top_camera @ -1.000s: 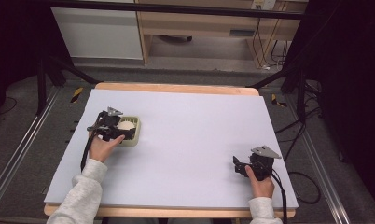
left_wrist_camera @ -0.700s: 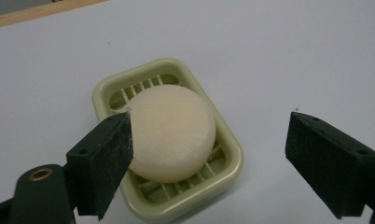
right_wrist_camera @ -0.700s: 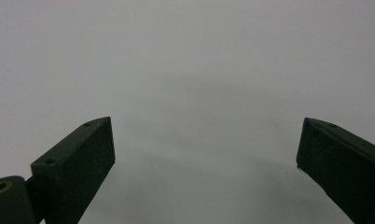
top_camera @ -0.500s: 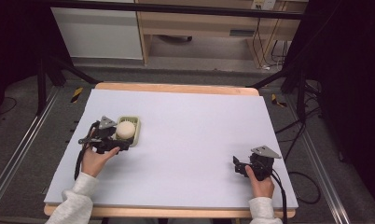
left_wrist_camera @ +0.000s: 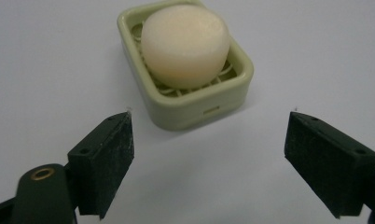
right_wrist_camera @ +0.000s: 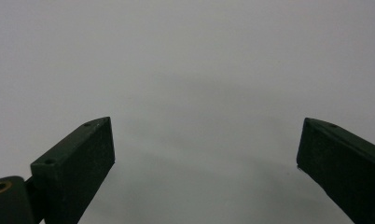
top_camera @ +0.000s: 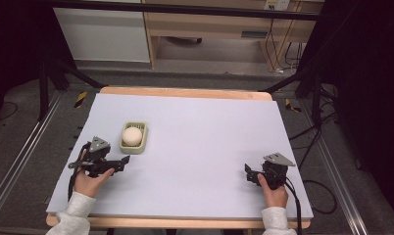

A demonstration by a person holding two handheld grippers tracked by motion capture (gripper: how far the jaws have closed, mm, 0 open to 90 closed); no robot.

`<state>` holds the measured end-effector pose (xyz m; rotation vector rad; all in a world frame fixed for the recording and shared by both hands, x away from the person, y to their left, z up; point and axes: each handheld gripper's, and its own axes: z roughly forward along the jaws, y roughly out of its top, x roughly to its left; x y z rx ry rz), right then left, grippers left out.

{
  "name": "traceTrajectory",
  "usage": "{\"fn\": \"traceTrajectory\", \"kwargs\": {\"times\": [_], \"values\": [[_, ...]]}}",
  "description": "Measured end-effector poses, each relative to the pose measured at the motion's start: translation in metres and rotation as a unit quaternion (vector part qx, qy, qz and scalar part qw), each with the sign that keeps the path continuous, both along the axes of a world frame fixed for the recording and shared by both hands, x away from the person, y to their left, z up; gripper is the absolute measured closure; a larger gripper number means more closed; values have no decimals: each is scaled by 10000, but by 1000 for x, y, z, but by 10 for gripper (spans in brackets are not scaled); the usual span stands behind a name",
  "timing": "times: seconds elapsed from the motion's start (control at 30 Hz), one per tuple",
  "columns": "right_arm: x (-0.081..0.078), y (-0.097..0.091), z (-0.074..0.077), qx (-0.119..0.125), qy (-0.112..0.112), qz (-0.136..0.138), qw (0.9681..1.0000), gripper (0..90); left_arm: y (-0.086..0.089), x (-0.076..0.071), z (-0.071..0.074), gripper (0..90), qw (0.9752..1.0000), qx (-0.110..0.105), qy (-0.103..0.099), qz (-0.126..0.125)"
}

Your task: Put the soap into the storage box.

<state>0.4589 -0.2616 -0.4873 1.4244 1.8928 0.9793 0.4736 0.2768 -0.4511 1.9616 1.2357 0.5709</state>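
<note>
A pale round soap (top_camera: 132, 135) (left_wrist_camera: 185, 43) lies in a light green slatted soap dish (top_camera: 142, 145) (left_wrist_camera: 199, 107) on the left part of the white table. My left gripper (top_camera: 124, 163) (left_wrist_camera: 209, 163) rests just in front of the dish, open, its jaws wide apart with nothing between them; the dish stands a short way beyond the tips. Near the table's front right, my right gripper (top_camera: 247, 173) (right_wrist_camera: 206, 172) is open over bare table surface, holding nothing.
The white table top (top_camera: 205, 132) has a wooden edge at the back and front. Metal rails run along both sides on the floor. Cables trail near the right side. A shelf unit stands behind the table.
My left gripper has pulled back from the soap dish toward the front edge, leaving the soap in the dish. The right gripper has stayed where it was.
</note>
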Motion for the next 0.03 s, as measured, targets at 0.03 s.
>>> {"fn": "traceTrajectory", "kwargs": {"times": [0.03], "values": [[0, 0, 0, 14, 11, -1, 10000, 45, 3, -2, -2, 160, 10000, 9, 13, 15]]}}
